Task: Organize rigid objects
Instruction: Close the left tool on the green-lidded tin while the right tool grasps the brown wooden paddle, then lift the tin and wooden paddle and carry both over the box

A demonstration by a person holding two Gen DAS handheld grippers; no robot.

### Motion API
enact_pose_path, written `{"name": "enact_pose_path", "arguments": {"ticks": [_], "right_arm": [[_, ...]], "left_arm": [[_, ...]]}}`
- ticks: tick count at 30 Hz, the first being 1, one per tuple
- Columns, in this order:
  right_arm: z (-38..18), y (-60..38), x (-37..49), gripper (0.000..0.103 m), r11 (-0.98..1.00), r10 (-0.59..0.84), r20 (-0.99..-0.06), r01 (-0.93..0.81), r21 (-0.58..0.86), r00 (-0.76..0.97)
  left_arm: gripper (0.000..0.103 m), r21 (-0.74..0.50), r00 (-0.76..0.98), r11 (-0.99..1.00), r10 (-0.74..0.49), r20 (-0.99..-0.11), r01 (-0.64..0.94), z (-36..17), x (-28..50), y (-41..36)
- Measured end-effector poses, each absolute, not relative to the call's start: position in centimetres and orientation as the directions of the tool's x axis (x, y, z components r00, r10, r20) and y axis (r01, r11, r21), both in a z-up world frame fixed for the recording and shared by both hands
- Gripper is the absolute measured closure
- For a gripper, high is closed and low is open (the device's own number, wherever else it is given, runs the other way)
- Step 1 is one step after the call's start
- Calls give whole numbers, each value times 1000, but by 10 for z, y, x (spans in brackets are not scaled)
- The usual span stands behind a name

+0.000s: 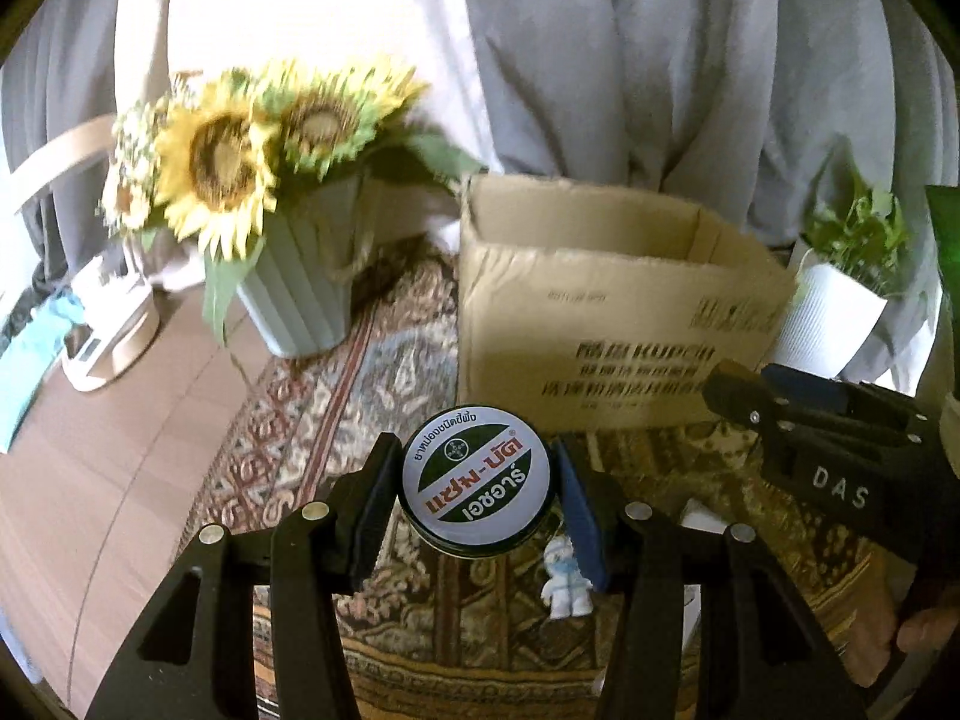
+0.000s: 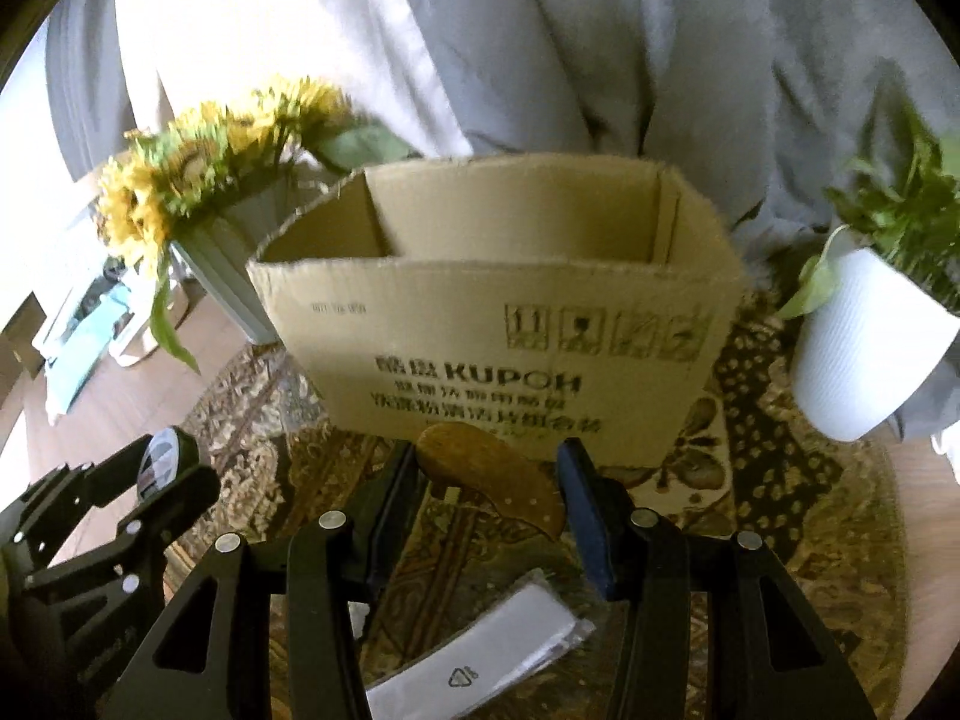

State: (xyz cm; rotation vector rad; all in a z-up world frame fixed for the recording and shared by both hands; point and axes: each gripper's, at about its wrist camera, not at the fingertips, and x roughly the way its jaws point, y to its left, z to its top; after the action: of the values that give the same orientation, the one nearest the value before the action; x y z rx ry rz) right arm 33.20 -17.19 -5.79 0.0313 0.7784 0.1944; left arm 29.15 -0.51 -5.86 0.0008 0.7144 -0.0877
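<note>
Metal round tin with a white, green and orange printed lid (image 1: 476,483) sits clamped between the pads of the left tongs (image 1: 477,498), lid facing the camera, held in the air above the patterned rug-like cloth (image 1: 336,414) that covers the desk. Left tongs: clenched on the tin, both pads touching its rim.

Right tongs (image 2: 489,498): grasping a brown wooden piece with a rounded top and a curved lower edge (image 2: 489,480). Left pad touches it at its upper left; contact at the right pad is less clear, the piece's lower tip lying just beside it. The piece is also off the cloth, in front of the near wall of the box.

Open brown cardboard box with dark printed lettering (image 2: 498,324) stands upright on the cloth just behind both held things; its inside shows bare walls and a folded flap, the floor of it hidden.

Below the left tongs, on the cloth: small white figurine with blue detail (image 1: 567,585). Below the right tongs: flat white packet with a small printed mark (image 2: 480,654).

Left of the box: ribbed pale green vase (image 1: 300,294) with yellow sunflowers (image 1: 222,162), blurred. Right of the box: white ribbed pot (image 2: 864,348) with a green leafy plant. Grey and white fabric (image 1: 600,60) hangs behind everything.
</note>
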Motion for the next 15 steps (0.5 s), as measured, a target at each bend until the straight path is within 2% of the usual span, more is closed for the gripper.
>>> {"name": "enact_pose_path", "arguments": {"ticks": [15], "right_arm": [[-11,-191,317,53,990,140,-597,-109,88,790]], "left_arm": [[52,-17,810,991,-117,-574,131,-14,307,-30]]}}
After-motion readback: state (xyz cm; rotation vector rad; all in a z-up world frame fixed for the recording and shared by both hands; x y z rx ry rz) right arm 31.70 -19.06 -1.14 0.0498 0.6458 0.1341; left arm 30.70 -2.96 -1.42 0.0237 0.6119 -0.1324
